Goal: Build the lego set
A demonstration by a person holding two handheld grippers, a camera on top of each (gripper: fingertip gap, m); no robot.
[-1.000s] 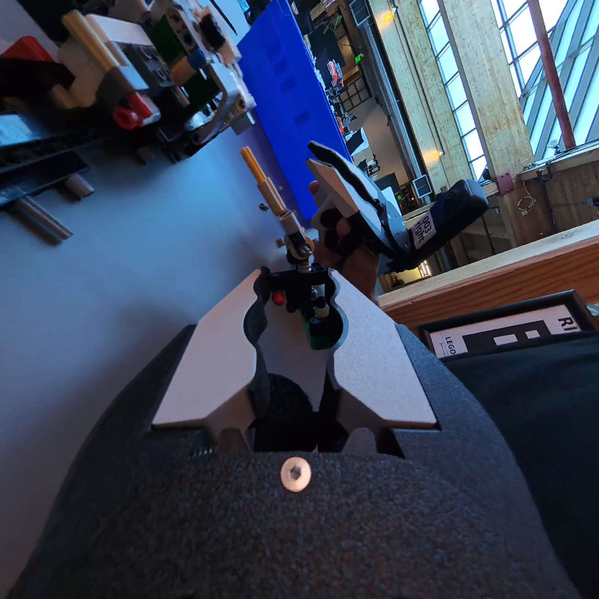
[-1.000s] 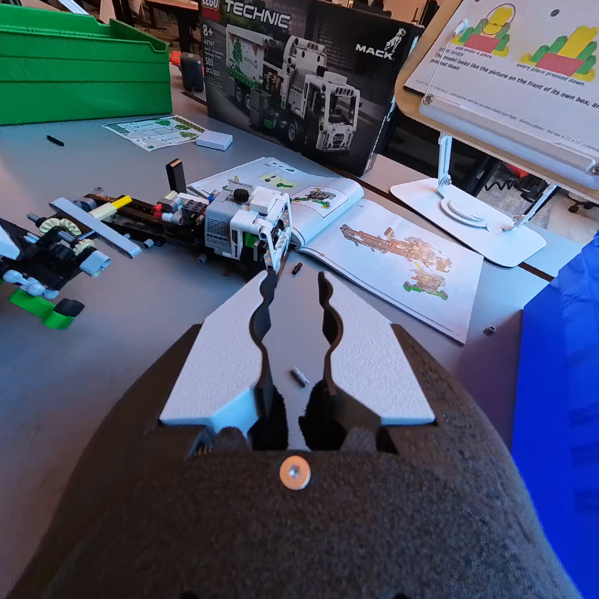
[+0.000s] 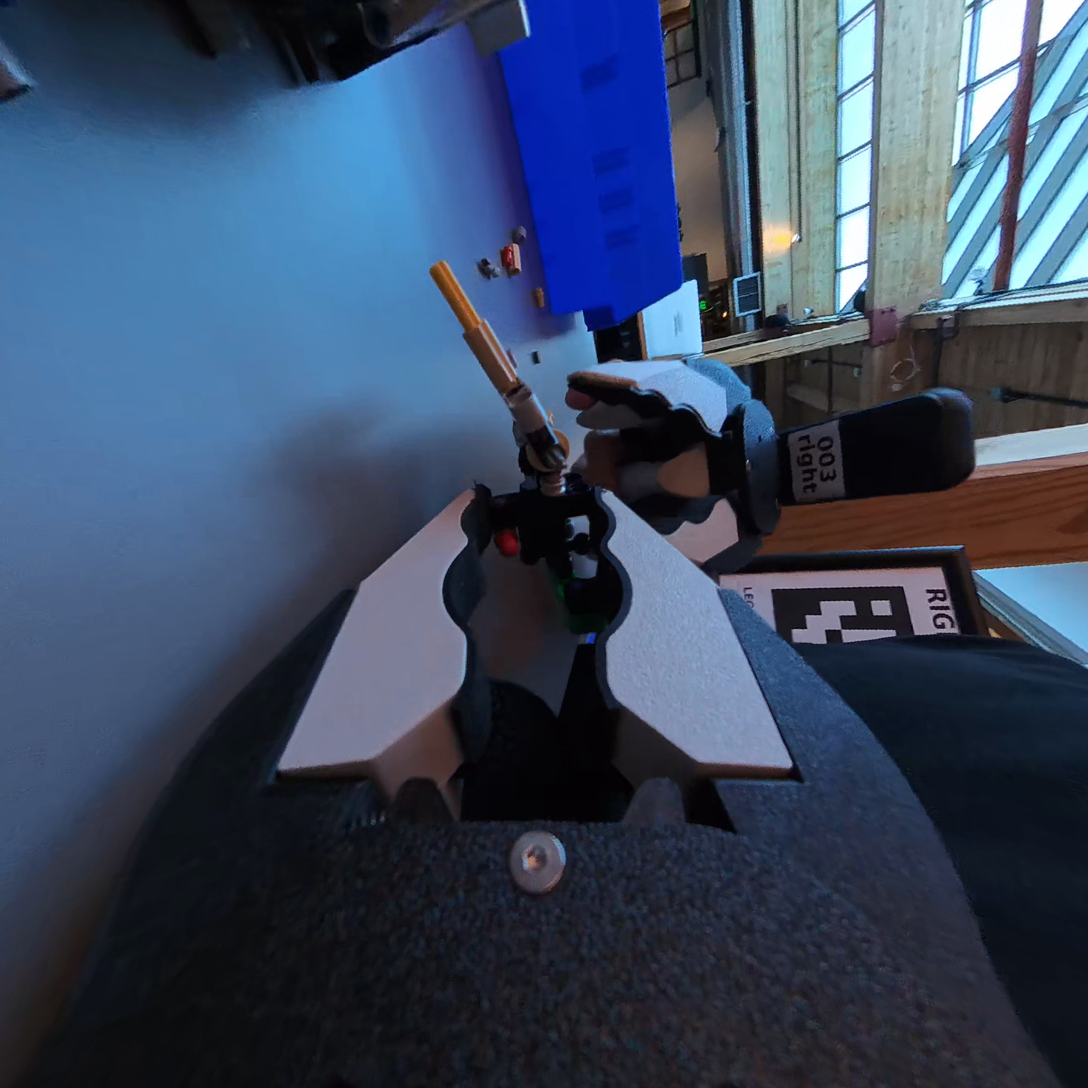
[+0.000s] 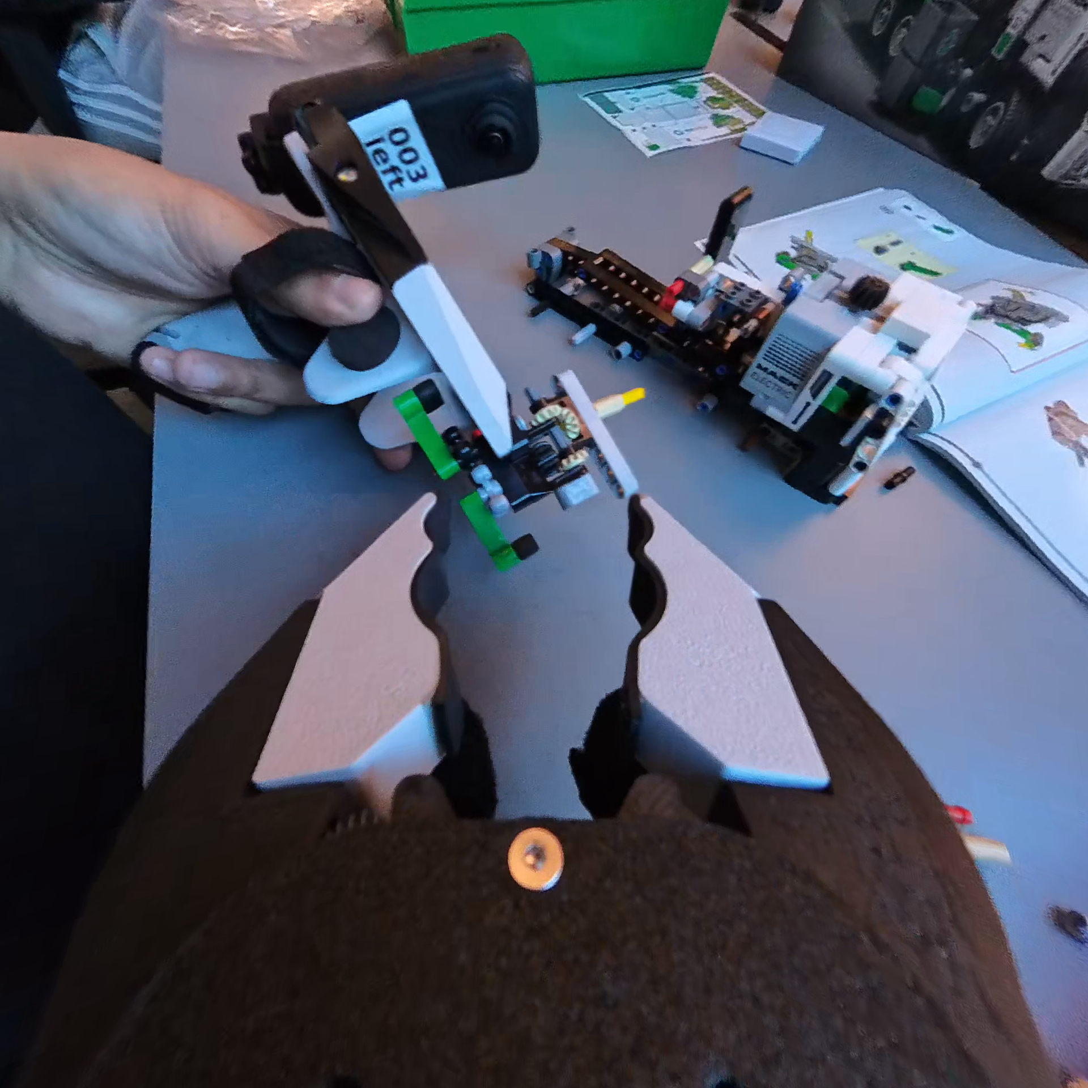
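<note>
The right gripper has swung over to the small lego assembly, jaws apart; the left gripper stays clamped on it, suggesting a two-handed join.

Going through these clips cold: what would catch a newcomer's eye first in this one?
First, the left gripper held above the grey table, shut on a small black-and-green lego subassembly with a yellow-tipped axle sticking out. Just in front of it the right gripper is open and empty, its tips close to that piece. Behind, a half-built white truck sits against an open instruction booklet.
</note>
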